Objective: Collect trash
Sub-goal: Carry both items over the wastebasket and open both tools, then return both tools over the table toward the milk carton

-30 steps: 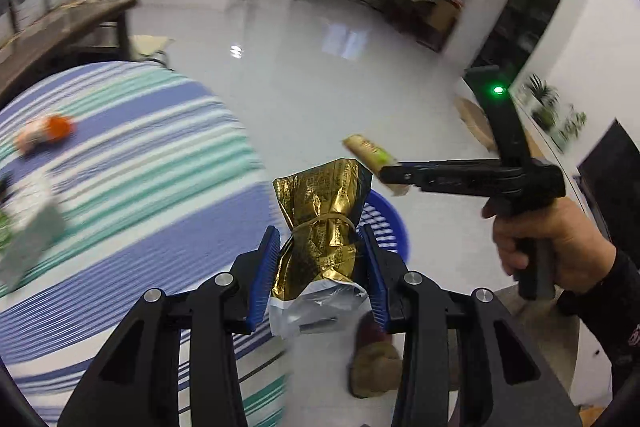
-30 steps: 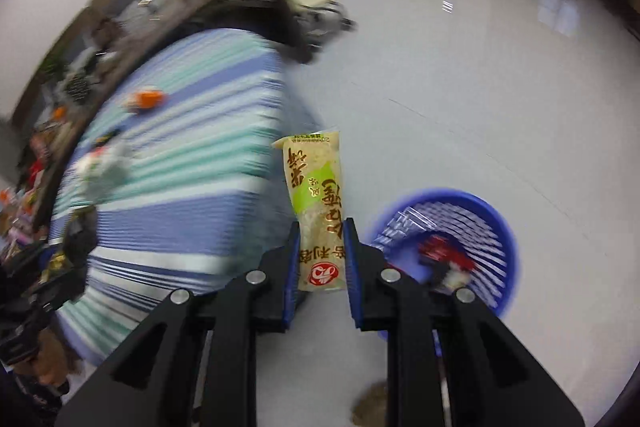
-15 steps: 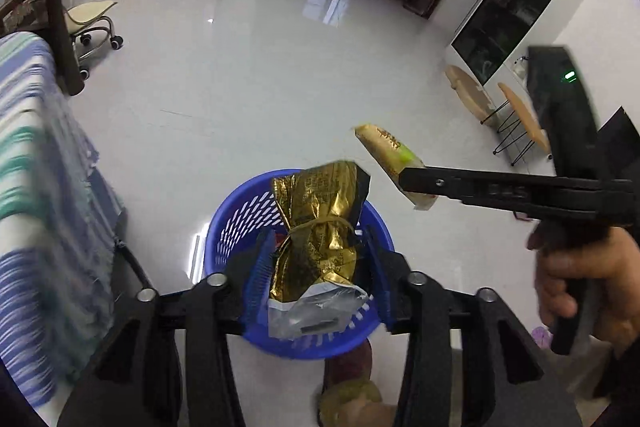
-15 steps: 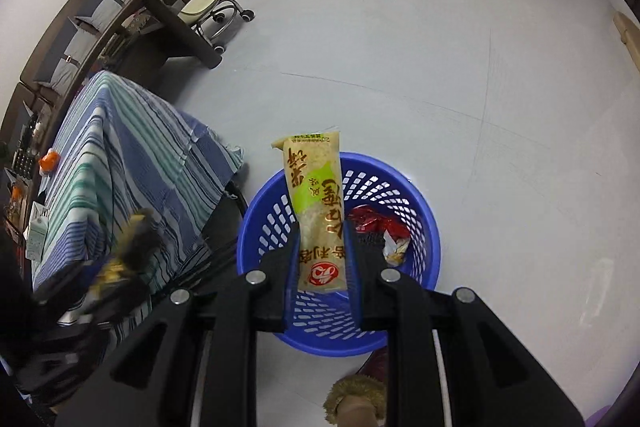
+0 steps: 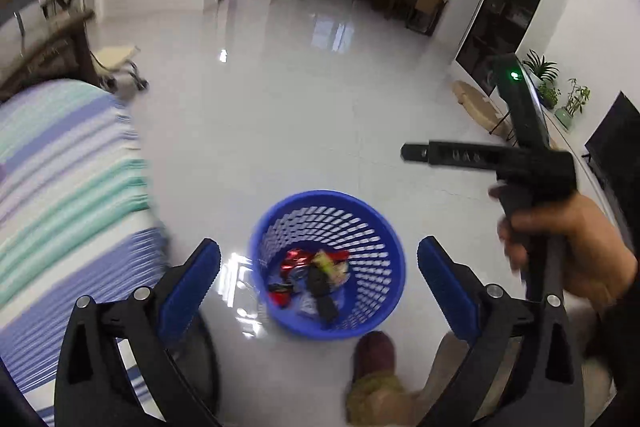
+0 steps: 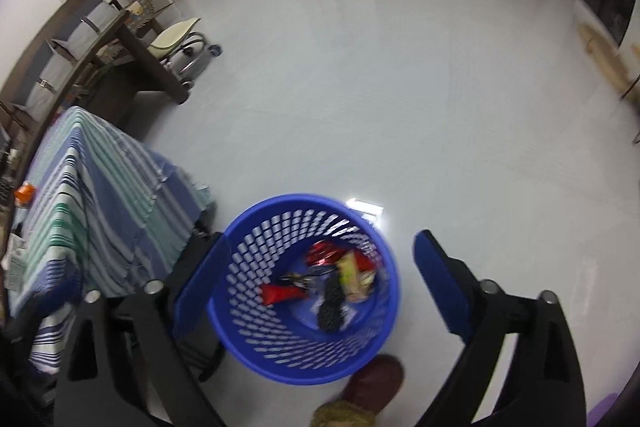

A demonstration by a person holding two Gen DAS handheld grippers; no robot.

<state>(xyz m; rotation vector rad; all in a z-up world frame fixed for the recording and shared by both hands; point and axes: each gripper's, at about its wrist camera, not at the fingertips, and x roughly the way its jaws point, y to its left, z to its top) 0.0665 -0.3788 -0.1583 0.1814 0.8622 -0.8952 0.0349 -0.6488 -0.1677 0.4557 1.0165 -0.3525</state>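
Note:
A blue plastic basket stands on the floor below both grippers. In it lie red wrappers, a yellow-green snack packet and a dark crumpled packet. My left gripper hangs above the basket, its jaws opening wide with nothing held between them. My right gripper is also over the basket, its jaws opening and holding nothing. In the left wrist view the right gripper shows side-on, held by a hand.
A table under a blue, green and white striped cloth stands just left of the basket, with an orange object on it. The person's shoe touches the basket's near side. A desk and chair stand beyond.
Both grippers have opened. The gold packet has left the left gripper and the yellow-green packet has left the right one; the yellow-green one now lies in the basket.

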